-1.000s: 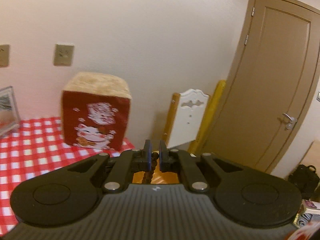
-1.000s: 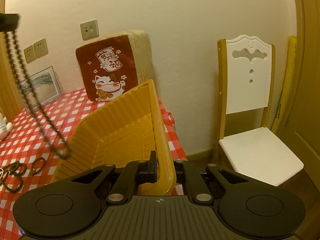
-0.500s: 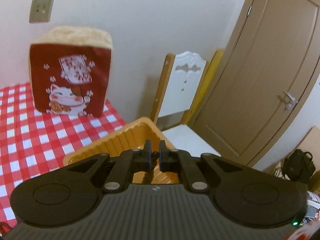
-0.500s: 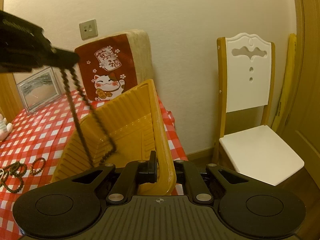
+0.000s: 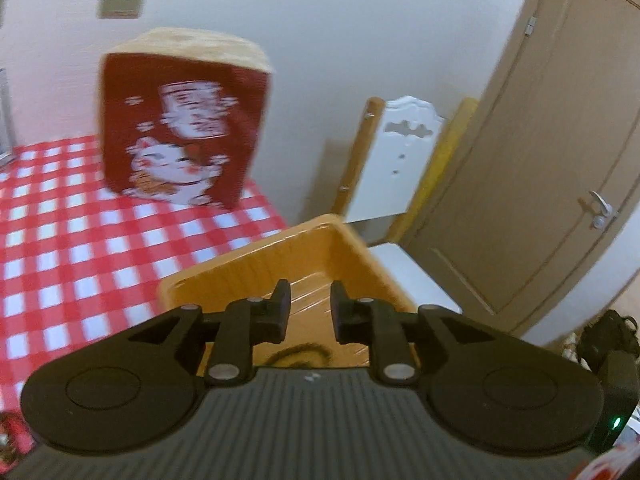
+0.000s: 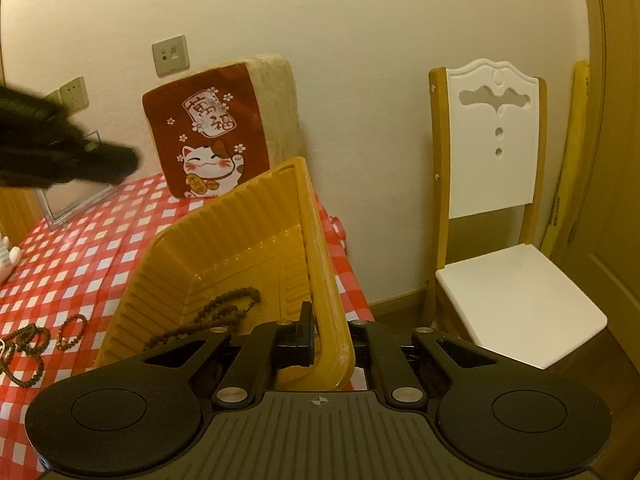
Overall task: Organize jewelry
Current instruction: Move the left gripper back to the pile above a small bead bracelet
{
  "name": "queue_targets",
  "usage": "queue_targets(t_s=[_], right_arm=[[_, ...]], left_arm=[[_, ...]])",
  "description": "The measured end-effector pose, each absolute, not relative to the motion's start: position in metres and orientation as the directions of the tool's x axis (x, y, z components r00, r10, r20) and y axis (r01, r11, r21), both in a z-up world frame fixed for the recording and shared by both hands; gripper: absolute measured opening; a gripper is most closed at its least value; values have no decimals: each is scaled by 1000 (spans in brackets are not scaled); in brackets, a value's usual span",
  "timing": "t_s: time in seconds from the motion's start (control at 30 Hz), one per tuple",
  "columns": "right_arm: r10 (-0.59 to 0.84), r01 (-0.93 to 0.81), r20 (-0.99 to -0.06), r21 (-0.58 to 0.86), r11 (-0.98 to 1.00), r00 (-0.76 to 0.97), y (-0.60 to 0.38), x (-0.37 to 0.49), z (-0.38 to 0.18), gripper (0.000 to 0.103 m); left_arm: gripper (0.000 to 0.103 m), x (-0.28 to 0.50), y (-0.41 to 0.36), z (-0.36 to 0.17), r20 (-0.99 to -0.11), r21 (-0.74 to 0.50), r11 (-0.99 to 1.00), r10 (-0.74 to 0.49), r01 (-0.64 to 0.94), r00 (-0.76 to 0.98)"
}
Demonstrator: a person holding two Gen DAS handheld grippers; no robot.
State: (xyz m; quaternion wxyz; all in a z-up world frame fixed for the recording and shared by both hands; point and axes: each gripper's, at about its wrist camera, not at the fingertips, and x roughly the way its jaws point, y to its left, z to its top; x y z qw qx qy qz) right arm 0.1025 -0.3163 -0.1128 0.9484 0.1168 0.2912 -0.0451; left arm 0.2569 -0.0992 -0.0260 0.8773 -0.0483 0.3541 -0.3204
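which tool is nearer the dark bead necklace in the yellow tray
Hard to call, probably the right. The right tool is shut on the tilted yellow plastic tray's rim, beside the dark bead necklace lying inside. The left tool, jaws just opened and empty, hovers above it.

1 yellow tray [image 6: 240,240], 1 bead necklace [image 6: 216,312] inside, 2 grippers, 1 cushion [image 6: 216,128], 1 chair [image 6: 496,200]

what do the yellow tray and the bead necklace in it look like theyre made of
The yellow tray looks like moulded plastic: thin ribbed walls, a glossy sheen, a rolled rim. The bead necklace lying inside it looks like dark brown wood or seed beads, matte and slightly rough, though stone can't be ruled out from here.
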Motion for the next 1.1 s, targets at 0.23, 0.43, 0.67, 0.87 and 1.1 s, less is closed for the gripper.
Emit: queue_targets(t_s=[0.23, 0.43, 0.67, 0.87, 1.1], right_arm=[[-19, 159, -569, 196, 968, 822, -317, 105, -113, 6], [-22, 160, -572, 192, 968, 820, -318, 106, -114, 6], [-30, 162, -573, 181, 970, 819, -317, 106, -114, 6], [-36, 166, -575, 176, 970, 817, -316, 105, -112, 6], [-48, 178, -577, 171, 969, 815, -313, 103, -111, 6]], left_arm=[[19, 244, -23, -43, -651, -240, 893, -438, 380, 620], [19, 232, 37, -62, -705, -172, 956, -289, 239, 648], [19, 217, 66, -82, -737, -109, 978, -200, 177, 646], [19, 220, 57, -101, -751, -100, 974, -208, 204, 626], [19, 231, 50, -115, -758, -97, 969, -218, 225, 614]])
